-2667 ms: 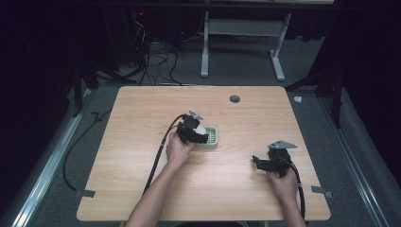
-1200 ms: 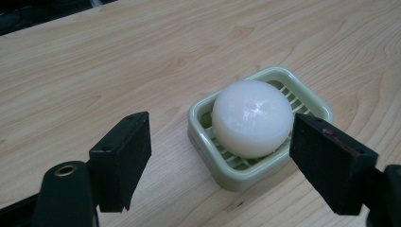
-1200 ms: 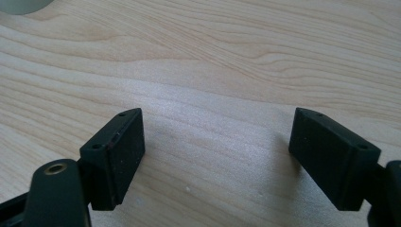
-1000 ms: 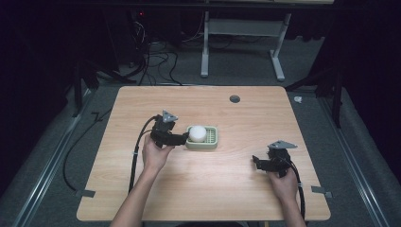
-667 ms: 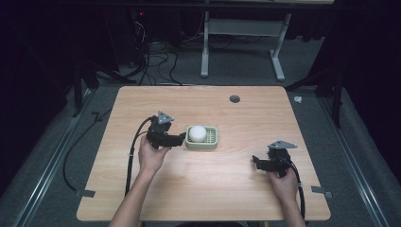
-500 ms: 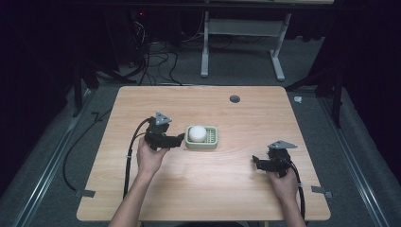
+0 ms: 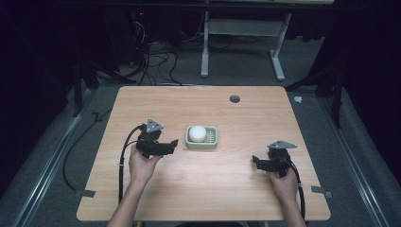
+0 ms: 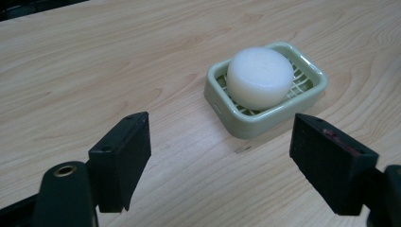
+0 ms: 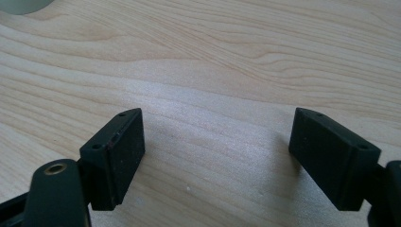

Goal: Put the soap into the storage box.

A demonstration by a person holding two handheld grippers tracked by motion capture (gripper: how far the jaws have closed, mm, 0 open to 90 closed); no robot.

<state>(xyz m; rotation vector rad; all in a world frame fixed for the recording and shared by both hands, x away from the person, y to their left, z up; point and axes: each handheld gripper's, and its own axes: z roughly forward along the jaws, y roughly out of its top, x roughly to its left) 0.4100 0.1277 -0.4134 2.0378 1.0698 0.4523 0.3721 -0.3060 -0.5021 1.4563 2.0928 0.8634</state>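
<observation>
Backing off leftward, the left gripper [image 7: 166, 144] gapes empty beside a round white soap [image 8: 260, 77] in its green slatted dish [image 8: 302, 97]; the right gripper [image 7: 258, 161] gapes empty too.

Bright lit table [image 7: 246, 179], dark surroundings, sharp close-ups

Matt pale-wood table [image 7: 203, 189], glossy green plastic soap dish [image 8: 265, 122], matt white soap [image 8: 260, 75]

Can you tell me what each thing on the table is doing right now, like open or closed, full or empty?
Left gripper: open, holding nothing, its fingers short of the dish.
Right gripper: open, holding nothing, over bare wood.
Soap dish: upright on the table, soap inside.
White soap: lying in the dish, touched by no gripper.
Table: has a small round hole near its far edge.
</observation>
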